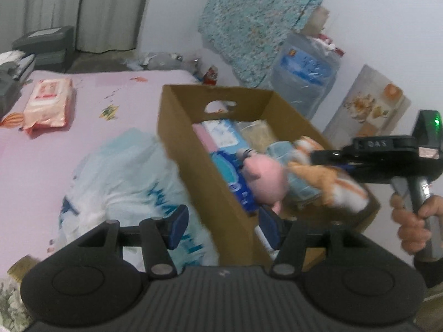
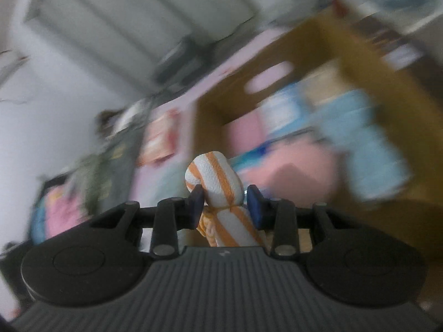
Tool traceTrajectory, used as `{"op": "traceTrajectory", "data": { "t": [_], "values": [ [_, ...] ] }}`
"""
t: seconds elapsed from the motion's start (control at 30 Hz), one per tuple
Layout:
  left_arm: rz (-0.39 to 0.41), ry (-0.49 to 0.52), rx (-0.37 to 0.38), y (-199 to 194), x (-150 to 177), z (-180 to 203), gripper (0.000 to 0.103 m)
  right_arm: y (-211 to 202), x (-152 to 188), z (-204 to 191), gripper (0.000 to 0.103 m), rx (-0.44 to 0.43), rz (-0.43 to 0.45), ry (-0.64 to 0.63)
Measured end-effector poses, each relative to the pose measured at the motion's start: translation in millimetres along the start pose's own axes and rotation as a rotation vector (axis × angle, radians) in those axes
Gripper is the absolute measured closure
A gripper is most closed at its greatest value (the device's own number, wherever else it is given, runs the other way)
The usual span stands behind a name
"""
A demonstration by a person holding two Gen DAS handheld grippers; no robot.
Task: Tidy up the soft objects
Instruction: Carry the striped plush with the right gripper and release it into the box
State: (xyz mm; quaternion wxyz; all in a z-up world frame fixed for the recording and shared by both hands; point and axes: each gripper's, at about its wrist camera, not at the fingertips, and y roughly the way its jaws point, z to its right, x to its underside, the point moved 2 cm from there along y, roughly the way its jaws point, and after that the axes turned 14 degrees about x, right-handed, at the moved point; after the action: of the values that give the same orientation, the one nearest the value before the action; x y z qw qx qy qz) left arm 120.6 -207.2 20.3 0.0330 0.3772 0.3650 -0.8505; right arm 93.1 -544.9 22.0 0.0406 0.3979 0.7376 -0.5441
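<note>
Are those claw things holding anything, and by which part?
The right gripper pinches the orange-striped plush toy around its tied middle. The left gripper holds nothing.

left claw (image 1: 223, 228) spread, right claw (image 2: 224, 206) clamped

Little can be read. In the left wrist view, the black body of the right gripper (image 1: 318, 163) carries pale letters that look like "OAS" on its top bar. The crumpled white plastic bag (image 1: 119, 182) lying on the pink bedsheet (image 1: 55, 144) has large blue lettering, folded and blurred beyond reading. The print on the blue packs inside the brown cardboard box (image 1: 191, 149) is also illegible.
</note>
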Motion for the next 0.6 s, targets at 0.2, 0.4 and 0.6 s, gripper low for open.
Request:
{"op": "traceTrajectory", "data": {
  "t": [0.2, 0.4, 0.6],
  "values": [
    [-0.001, -0.056, -0.083, -18, 9, -33, 0.046, 16, 7, 15, 0.069, 0.233, 0.051, -0.124],
    [0.027, -0.104, -0.138, -42, 18, -57, 0.046, 36, 19, 6, 0.062, 0.407, 0.058, -0.306],
    [0.058, -0.134, -0.185, -67, 33, -74, 0.044, 14, 16, 3, 0.057, 0.341, 0.083, -0.238]
  ]
}}
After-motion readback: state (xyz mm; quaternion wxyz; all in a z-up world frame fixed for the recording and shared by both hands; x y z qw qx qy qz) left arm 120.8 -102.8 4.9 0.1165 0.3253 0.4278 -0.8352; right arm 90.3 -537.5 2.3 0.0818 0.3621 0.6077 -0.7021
